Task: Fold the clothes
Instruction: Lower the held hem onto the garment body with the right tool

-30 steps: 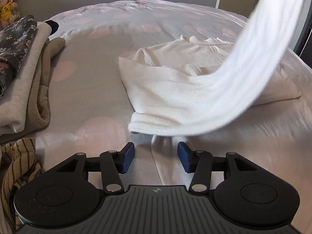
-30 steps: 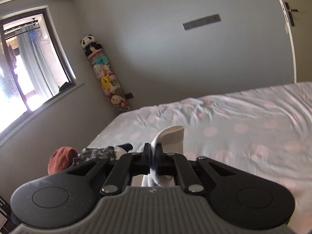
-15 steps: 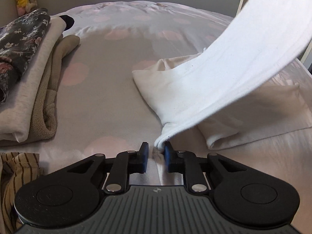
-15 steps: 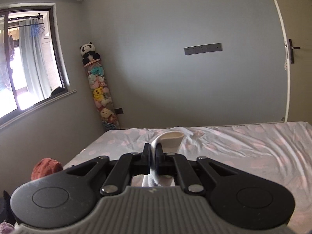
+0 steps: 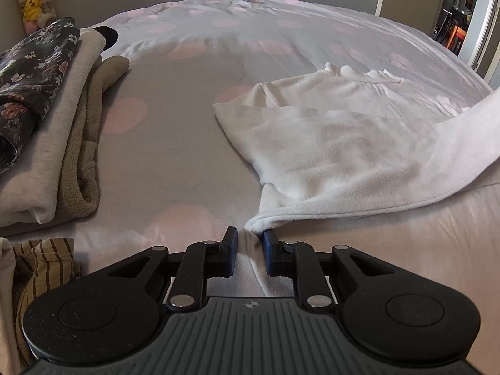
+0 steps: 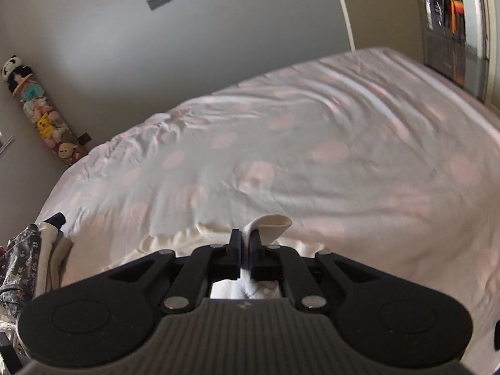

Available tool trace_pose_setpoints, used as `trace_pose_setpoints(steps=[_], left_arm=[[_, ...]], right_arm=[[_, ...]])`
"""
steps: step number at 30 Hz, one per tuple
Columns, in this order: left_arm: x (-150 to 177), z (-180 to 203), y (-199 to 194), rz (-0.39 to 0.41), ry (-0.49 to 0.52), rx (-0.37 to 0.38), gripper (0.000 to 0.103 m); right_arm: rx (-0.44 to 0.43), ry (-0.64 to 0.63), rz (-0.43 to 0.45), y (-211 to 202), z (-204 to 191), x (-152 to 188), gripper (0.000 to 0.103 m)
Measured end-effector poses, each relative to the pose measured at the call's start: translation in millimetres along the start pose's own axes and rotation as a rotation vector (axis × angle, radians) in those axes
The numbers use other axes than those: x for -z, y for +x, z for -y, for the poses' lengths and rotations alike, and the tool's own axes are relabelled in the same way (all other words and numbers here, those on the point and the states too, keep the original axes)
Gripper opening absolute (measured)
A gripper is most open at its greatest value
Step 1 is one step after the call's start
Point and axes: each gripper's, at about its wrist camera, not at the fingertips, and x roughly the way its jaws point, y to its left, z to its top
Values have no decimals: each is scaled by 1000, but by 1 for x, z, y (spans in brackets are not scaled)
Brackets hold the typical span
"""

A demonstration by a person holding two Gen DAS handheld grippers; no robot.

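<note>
A white garment (image 5: 337, 143) lay on a bed (image 5: 187, 118) in the centre and right of the left wrist view, partly folded, with one layer doubled over another and its far edge bunched toward the upper right. A corner of it reached down to the left claw (image 5: 249, 250) at the bottom centre of the frame. That claw's blue-padded jaws stood a little apart, with the cloth corner lying between them and touching the right-hand pad, so it looked loosely open rather than clamped. A broad band of the same cloth swept up and out of the right edge of the frame.

In the right wrist view, the right claw (image 6: 245, 250) at the lower centre was pinched closed on a fold of the white garment (image 6: 268, 223), and a small loop of fabric stood up past its tips.

Judged from this, the fold was midway: one fold appeared made, and the raised part had not yet been laid down and smoothed.

At the left of the left wrist view sat a stack of folded clothes (image 5: 47, 131), floral, grey and tan, which suggested finished work. A striped garment (image 5: 40, 268) lay crumpled at the lower left, seemingly not yet folded.

The bed wore a pale cover with pink spots. Beyond it stood a grey wall (image 6: 218, 47), a hanging column of soft toys (image 6: 43, 115) at the left, and a doorway (image 6: 453, 25) at the upper right.
</note>
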Motion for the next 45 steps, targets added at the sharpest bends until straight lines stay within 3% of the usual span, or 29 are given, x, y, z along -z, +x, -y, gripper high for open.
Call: trace_pose_setpoints(steps=[6, 9, 12, 16, 20, 24, 27, 28, 30, 36, 41, 45], left_arm=[[-1, -1, -12, -82, 100, -32, 17], [-12, -2, -25, -61, 134, -40, 18], [-33, -5, -28, -30, 118, -11, 23], [-65, -8, -10, 18, 58, 9, 40], [-90, -12, 19, 56, 18, -17, 42], [-102, -29, 47, 34, -92, -24, 42], [-102, -41, 60, 22, -167, 19, 33], [-102, -41, 62, 20, -174, 34, 17], [-101, -42, 63, 22, -186, 60, 5], [-120, -32, 35, 142, -121, 6, 3], [-123, -24, 58, 51, -51, -75, 3], [-115, -22, 68, 19, -55, -92, 4]], right_arm=[[29, 100, 3, 29, 34, 50, 6], [38, 153, 29, 33, 41, 66, 6], [29, 194, 69, 34, 43, 77, 6], [45, 170, 108, 36, 37, 88, 6], [79, 68, 122, 41, 31, 90, 6], [60, 75, 114, 47, 38, 95, 7], [65, 87, 102, 52, 44, 96, 7], [66, 91, 98, 53, 45, 96, 7], [68, 92, 94, 55, 47, 96, 7], [123, 46, 171, 37, 41, 93, 6], [141, 63, 152, 43, 50, 94, 6], [148, 88, 114, 55, 60, 99, 6]])
